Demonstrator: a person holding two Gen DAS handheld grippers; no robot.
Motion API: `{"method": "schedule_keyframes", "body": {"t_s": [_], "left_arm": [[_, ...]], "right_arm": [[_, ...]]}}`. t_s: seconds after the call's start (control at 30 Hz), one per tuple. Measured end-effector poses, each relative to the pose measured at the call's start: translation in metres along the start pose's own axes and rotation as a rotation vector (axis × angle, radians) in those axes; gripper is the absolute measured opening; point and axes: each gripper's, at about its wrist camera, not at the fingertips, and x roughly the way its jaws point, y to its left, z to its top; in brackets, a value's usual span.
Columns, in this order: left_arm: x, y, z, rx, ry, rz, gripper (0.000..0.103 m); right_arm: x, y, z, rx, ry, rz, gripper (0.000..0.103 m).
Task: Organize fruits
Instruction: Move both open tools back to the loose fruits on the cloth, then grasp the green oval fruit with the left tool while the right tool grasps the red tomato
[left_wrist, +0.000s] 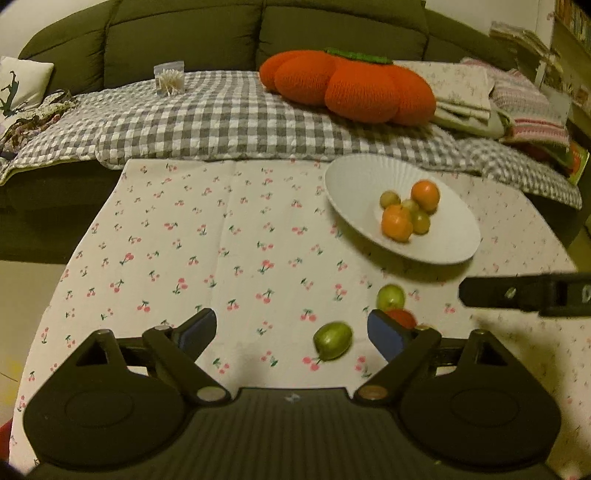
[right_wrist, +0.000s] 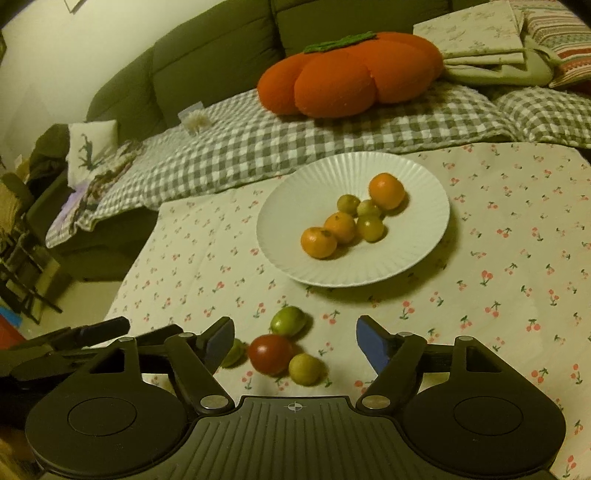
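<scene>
A white ribbed plate (right_wrist: 417, 236) (left_wrist: 358, 184) on the cherry-print tablecloth holds three oranges (right_wrist: 318, 242) and three small green fruits (right_wrist: 370, 228). Loose on the cloth lie a red fruit (right_wrist: 271, 352) (left_wrist: 400, 317) and green fruits (right_wrist: 289, 320) (right_wrist: 304, 368) (left_wrist: 332, 340) (left_wrist: 390, 297). My right gripper (right_wrist: 295, 345) is open, low over the cloth, with the red fruit and a green one between its fingers. My left gripper (left_wrist: 291, 332) is open and empty, a green fruit between its fingers. The right gripper's finger (left_wrist: 524, 295) shows at the right of the left wrist view.
Behind the table stands a dark green sofa (left_wrist: 184, 33) with a grey checked blanket (left_wrist: 221, 122), an orange pumpkin cushion (right_wrist: 347, 74) (left_wrist: 347, 88), folded cloths (right_wrist: 480, 40) and a cotton-swab box (left_wrist: 170, 79). The table's left edge drops to the floor (right_wrist: 85, 299).
</scene>
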Motion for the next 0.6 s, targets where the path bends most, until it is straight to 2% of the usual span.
{"method": "schedule_keyframes", "body": {"t_s": [0.17,0.43,0.6], "left_arm": [[0.003,0.007,-0.008,0.005,-0.005,-0.033,0.089],[0.014,-0.004,-0.023,0.102,-0.018,-0.070,0.084],[0.023,-0.014,-0.023,0.160,-0.037,-0.105,0.067]], "right_arm": [[0.004,-0.004,0.000,0.021,0.012,-0.001,0.074],[0.009,-0.020,0.002,0.081,0.019,-0.018,0.074],[0.014,-0.016,-0.001,0.062,0.037,-0.008,0.074]]}}
